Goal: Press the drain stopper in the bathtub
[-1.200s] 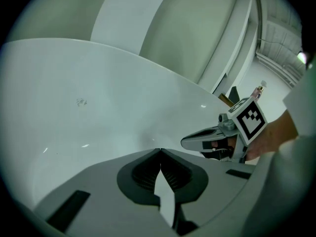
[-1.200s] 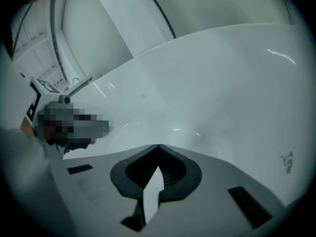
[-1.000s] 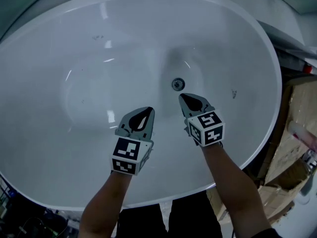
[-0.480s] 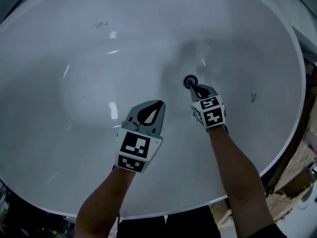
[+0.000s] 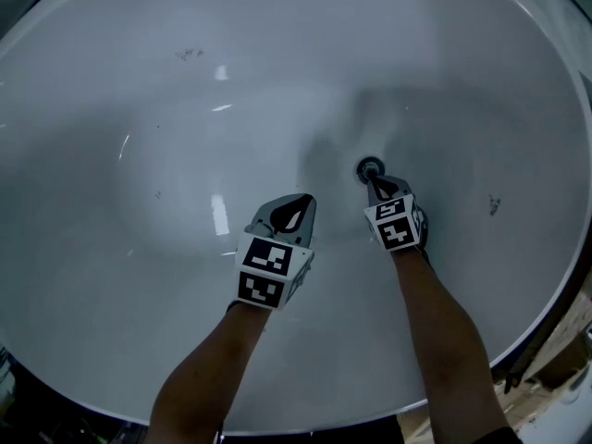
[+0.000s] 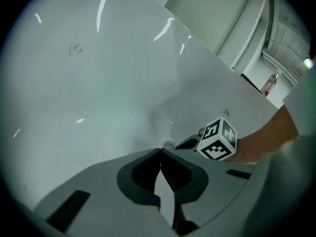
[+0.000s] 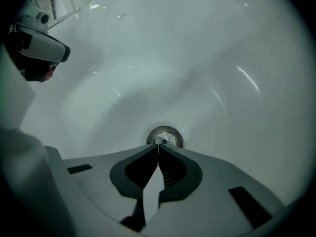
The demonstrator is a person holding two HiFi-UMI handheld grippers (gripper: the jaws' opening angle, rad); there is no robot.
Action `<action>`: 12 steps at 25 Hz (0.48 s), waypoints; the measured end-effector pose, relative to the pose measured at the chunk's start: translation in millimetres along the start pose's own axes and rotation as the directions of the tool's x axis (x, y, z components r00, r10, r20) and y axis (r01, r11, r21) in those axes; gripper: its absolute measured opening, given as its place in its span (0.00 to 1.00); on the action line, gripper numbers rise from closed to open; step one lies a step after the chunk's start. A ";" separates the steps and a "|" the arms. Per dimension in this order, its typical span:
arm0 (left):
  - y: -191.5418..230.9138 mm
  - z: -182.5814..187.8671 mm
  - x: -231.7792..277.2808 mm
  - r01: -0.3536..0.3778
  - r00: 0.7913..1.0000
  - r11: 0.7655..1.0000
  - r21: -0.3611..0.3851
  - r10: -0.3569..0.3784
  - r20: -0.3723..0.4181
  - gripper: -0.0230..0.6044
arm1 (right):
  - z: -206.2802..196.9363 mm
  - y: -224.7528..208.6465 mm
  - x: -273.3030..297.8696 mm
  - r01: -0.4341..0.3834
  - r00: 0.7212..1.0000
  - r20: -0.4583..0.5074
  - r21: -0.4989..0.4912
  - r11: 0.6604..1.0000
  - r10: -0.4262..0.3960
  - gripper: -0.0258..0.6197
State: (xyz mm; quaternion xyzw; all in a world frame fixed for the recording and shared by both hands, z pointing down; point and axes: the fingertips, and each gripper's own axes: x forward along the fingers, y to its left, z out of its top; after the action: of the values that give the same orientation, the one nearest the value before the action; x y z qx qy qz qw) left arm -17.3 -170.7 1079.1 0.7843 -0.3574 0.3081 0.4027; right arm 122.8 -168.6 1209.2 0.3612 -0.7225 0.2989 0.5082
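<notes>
The round metal drain stopper sits in the floor of the white oval bathtub. My right gripper is shut, its tips right at the stopper's near rim; contact cannot be told. My left gripper is shut too, with nothing in it, and hovers over the tub floor to the left of the drain. From the left gripper view the stopper peeks just past my tips, with the right gripper's marker cube beside it.
The tub's curved walls rise all around. Its rim runs along the right edge of the head view, with cardboard clutter beyond it. A pale wall panel stands past the tub's far side in the left gripper view.
Both grippers have gone deeper into the tub. The right gripper's tips have closed the gap to the drain stopper, and the left followed alongside.
</notes>
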 end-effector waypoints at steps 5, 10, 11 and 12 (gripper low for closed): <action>9.3 -13.1 8.3 -0.020 1.000 0.999 -0.040 0.019 -0.017 0.06 | 2.8 -7.5 11.1 0.012 1.000 0.007 0.000 1.000 -0.012 0.07; 2.1 -17.2 15.3 -0.017 1.000 0.999 -0.036 0.016 -0.026 0.06 | 6.7 -13.5 19.8 0.020 1.000 0.004 -0.004 1.000 -0.020 0.07; 1.1 -16.7 16.0 -0.016 1.000 0.999 -0.036 0.015 -0.025 0.06 | 8.1 -13.6 21.1 0.023 1.000 0.001 -0.007 1.000 -0.023 0.07; 0.0 -15.5 16.8 -0.015 1.000 0.999 -0.038 0.014 -0.021 0.06 | 9.5 -14.1 21.9 0.026 1.000 -0.004 -0.015 1.000 -0.026 0.07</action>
State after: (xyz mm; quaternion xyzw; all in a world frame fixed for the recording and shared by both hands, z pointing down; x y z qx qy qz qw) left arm -11.1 -162.7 1099.6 0.7708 -0.3646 0.3122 0.4189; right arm 124.7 -188.9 1228.0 0.3660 -0.7189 0.2875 0.5163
